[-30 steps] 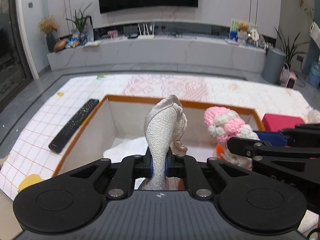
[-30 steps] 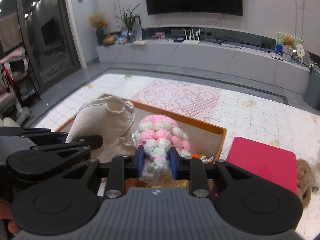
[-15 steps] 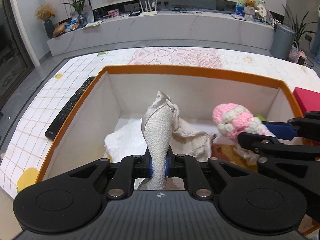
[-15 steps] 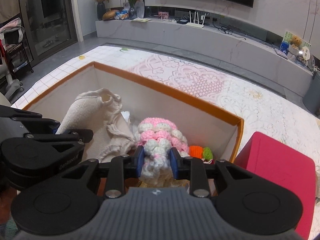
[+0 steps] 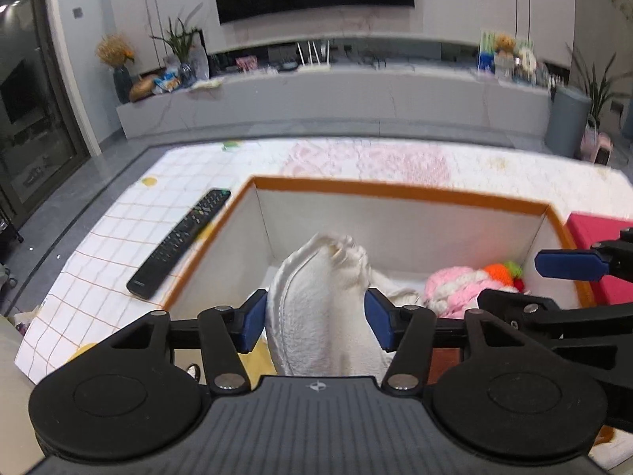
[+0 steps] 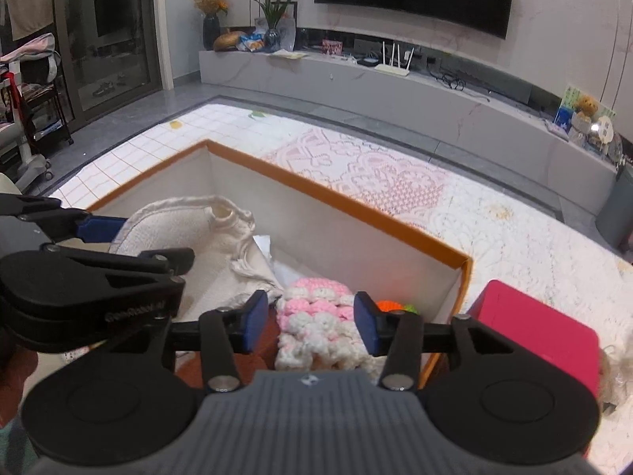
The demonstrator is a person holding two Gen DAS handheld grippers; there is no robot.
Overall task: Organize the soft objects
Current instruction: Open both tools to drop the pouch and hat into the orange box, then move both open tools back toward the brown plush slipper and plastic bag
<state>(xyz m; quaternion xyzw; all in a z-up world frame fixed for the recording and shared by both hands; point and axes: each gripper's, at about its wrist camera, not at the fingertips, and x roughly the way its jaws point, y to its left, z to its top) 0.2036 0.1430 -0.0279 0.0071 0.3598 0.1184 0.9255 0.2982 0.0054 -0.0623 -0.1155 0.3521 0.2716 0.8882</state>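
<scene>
A white box with an orange rim [image 5: 395, 190] [image 6: 336, 199] lies on the floor mat. Over its near side my left gripper [image 5: 315, 323] has its jaws opening. A cream towelling cloth [image 5: 320, 308] [image 6: 178, 225] stands puffed up between the blue pads and fills the gap. My right gripper [image 6: 310, 325] is opening too. A pink and white crochet piece [image 6: 316, 316] [image 5: 455, 285] lies between its pads, with a sliver of space on the left side. It rests in the box beside an orange and green crochet toy [image 5: 502, 269] [image 6: 389, 306]. Each gripper shows in the other's view, the right gripper [image 5: 510, 281] and the left gripper [image 6: 150, 237].
A black remote control [image 5: 182, 241] lies on the checked mat left of the box. A magenta box [image 5: 597, 229] [image 6: 534, 324] sits against the box's right side, with a pale rope bundle [image 6: 617, 372] beyond it. A long grey TV cabinet [image 5: 336, 99] runs along the far wall.
Both pairs of jaws have spread apart from their tight grips. The squeezed cloth has puffed out wide, and the crochet piece has sunk lower into the box.
</scene>
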